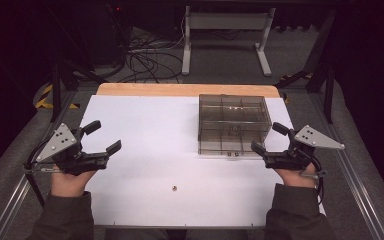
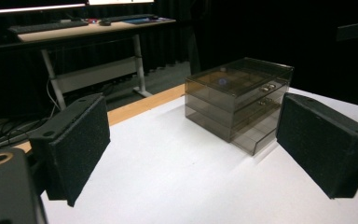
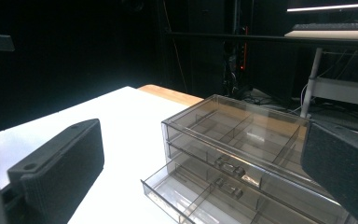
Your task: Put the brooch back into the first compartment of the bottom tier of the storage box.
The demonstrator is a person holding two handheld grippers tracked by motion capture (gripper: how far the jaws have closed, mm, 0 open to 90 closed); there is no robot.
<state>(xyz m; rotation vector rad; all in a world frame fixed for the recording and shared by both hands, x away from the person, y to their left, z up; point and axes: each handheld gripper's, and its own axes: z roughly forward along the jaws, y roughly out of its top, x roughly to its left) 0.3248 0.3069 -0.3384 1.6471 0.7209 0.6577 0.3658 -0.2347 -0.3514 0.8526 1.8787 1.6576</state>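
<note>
Now both sets of fingers are hanging wide open, gripping nothing.
Left gripper point(image 1: 101, 138) is waiting well left of the smoky plastic drawer box point(image 1: 234, 122) on the white table point(image 1: 145, 130), right gripper point(image 1: 269, 139) just beside its front right corner; probably light, rigid, slippery, best taken by the small handles point(image 3: 228, 165), lowest drawer point(image 3: 191, 196) already slid out.

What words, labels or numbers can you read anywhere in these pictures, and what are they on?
No readable text stands anywhere.
Drawer box: smoky clear plastic, no label or brand visible.
Left gripper and right gripper: the grey plates on top carry holes only, no markings.
White sheet and small round thing: blank; the round thing is too small to tell.
</note>
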